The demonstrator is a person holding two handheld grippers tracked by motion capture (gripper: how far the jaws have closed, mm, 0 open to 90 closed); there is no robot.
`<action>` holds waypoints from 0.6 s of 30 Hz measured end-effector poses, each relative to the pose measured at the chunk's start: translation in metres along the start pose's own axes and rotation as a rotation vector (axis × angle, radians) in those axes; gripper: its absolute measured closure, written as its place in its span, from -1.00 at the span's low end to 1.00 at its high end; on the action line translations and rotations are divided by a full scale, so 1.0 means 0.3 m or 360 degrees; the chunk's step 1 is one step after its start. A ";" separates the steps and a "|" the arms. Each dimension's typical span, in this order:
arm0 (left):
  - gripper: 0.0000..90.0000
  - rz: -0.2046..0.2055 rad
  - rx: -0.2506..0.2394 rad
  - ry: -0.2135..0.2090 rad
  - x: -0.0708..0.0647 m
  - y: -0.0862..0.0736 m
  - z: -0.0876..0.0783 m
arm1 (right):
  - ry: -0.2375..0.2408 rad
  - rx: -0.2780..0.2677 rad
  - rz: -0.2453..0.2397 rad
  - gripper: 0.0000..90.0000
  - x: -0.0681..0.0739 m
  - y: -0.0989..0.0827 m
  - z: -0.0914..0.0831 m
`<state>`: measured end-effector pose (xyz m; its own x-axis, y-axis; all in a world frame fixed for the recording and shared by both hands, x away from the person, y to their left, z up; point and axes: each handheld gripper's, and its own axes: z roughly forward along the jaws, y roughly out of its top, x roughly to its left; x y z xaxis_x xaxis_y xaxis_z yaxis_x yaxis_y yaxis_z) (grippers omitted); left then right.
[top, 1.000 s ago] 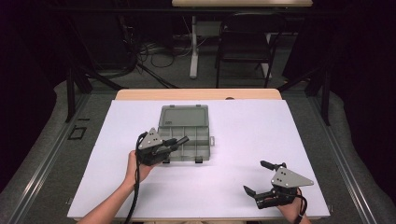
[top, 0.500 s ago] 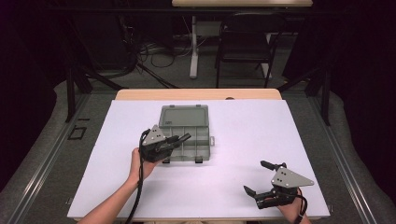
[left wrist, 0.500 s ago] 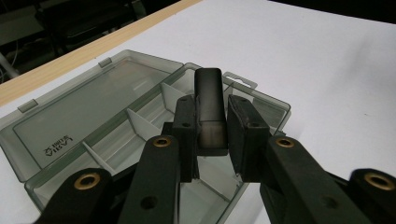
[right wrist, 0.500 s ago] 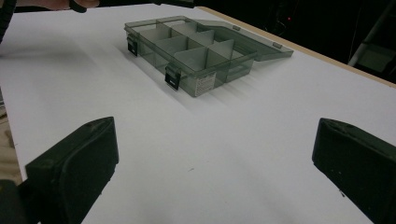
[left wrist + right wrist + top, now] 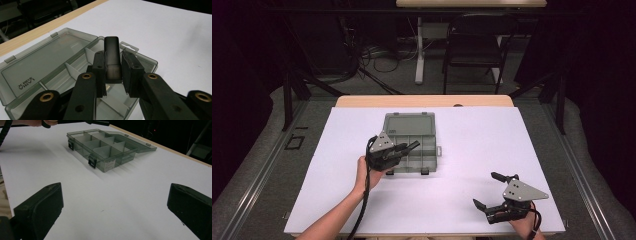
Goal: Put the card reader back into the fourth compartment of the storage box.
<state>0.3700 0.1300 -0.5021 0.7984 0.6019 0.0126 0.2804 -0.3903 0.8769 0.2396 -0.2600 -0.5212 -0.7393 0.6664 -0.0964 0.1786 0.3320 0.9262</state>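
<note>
A smoky-grey clear organizer box (image 5: 430, 150) lies open mid-table, its lid (image 5: 409, 122) flat behind and its divided compartments empty. My left gripper (image 5: 411, 147) hovers over the box's front-left part, shut on a small black rectangular block (image 5: 111, 53) that sticks out past the pads above the compartments (image 5: 75, 67). My right gripper (image 5: 486, 189) rests near the table's front right, jaws wide open with nothing between them. In the right gripper view its gripper (image 5: 115, 207) faces the box (image 5: 107, 147) across bare white table.
A white sheet (image 5: 472, 145) covers the table, with a wooden edge (image 5: 422, 101) at the back. Beyond it stand a dark chair (image 5: 474, 45) and cables on the floor. The box's two front latches (image 5: 92, 161) hang open.
</note>
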 end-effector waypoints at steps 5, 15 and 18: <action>0.65 -0.0003 0.0005 -0.0001 -0.001 0.005 0.017 | 0.0003 0.0002 -0.0001 -1.00 0.000 0.000 0.000; 0.65 -0.0049 0.0005 0.0018 0.005 0.015 0.046 | 0.0004 0.0005 0.0001 -1.00 0.000 0.000 -0.001; 0.65 -0.0051 0.0004 0.0025 0.006 0.018 0.052 | 0.0005 0.0005 0.0002 -1.00 0.000 0.000 0.000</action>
<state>0.3812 0.1181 -0.5047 0.7808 0.6247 -0.0078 0.3070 -0.3728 0.8757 0.2396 -0.2601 -0.5213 -0.7409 0.6650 -0.0940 0.1818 0.3333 0.9251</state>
